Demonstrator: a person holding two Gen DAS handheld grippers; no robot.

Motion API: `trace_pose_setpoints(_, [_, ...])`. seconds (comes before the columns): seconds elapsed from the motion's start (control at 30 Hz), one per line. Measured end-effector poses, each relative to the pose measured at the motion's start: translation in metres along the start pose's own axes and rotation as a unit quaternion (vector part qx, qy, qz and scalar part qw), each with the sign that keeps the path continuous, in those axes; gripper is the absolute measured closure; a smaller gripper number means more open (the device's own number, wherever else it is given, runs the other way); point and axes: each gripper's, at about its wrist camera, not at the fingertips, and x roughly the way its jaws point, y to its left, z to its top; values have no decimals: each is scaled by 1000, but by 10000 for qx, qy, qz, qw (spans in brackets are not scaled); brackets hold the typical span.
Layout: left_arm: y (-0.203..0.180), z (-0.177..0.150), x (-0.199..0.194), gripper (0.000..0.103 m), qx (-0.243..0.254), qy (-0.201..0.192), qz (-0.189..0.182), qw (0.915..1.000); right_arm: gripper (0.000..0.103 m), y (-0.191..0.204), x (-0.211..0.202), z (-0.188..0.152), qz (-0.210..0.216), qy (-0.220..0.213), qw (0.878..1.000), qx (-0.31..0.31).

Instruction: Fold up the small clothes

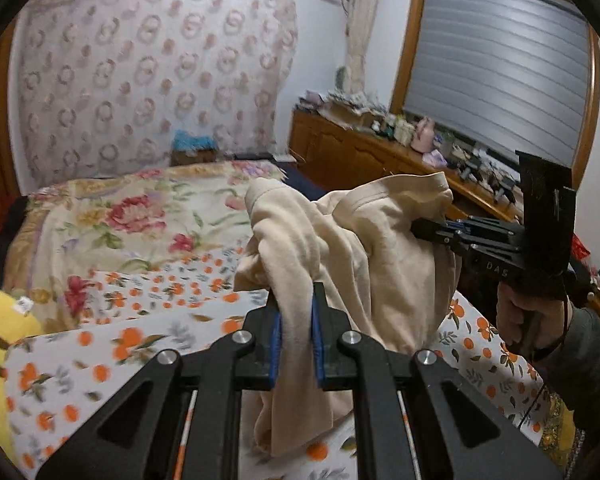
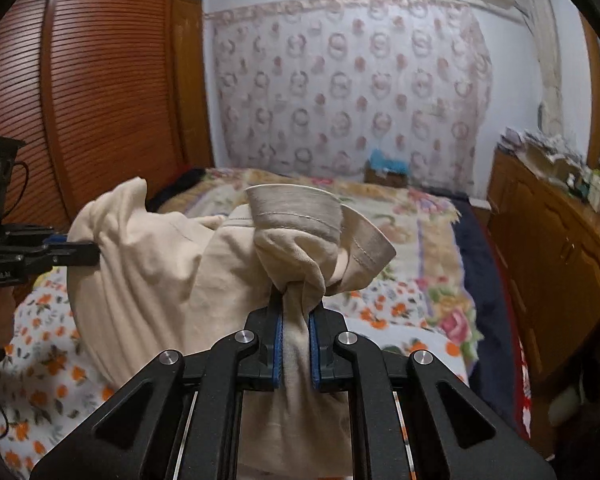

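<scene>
1. Cream garment [image 1: 364, 248]: bunched, held aloft above the bed [image 1: 100, 364] between two grippers.
2. Left gripper [image 1: 296, 320]: jaws clamped on a gathered fold of the garment.
3. Right gripper [image 2: 296, 328]: jaws clamped on a bunch beside the stitched hem [image 2: 300, 208].
4. Bedding: orange-fruit print sheet, floral quilt [image 1: 140, 216] behind.

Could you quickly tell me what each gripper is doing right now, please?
Left gripper: shut on the cream cotton garment, held above the bed.
Right gripper: shut on the same garment, at another bunched edge.
</scene>
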Motion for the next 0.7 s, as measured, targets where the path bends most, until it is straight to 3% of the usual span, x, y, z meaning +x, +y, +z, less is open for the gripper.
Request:
trace_pose_setpoints(0.33, [79,-50,-89,93,-454,-352,780,9953,96,102,37,38,598,-65,9965,-580])
trace_pose_setpoints(0.5, [129,-95,-111,93,-849,-331,1237,9881,96,168,85,52,889,124,9909,-1001])
trace_pose_setpoints(0.7, [168,-140,-122,93,-1343,-354,1501,9789,96,242,152,62,1148,370,9819,-1463])
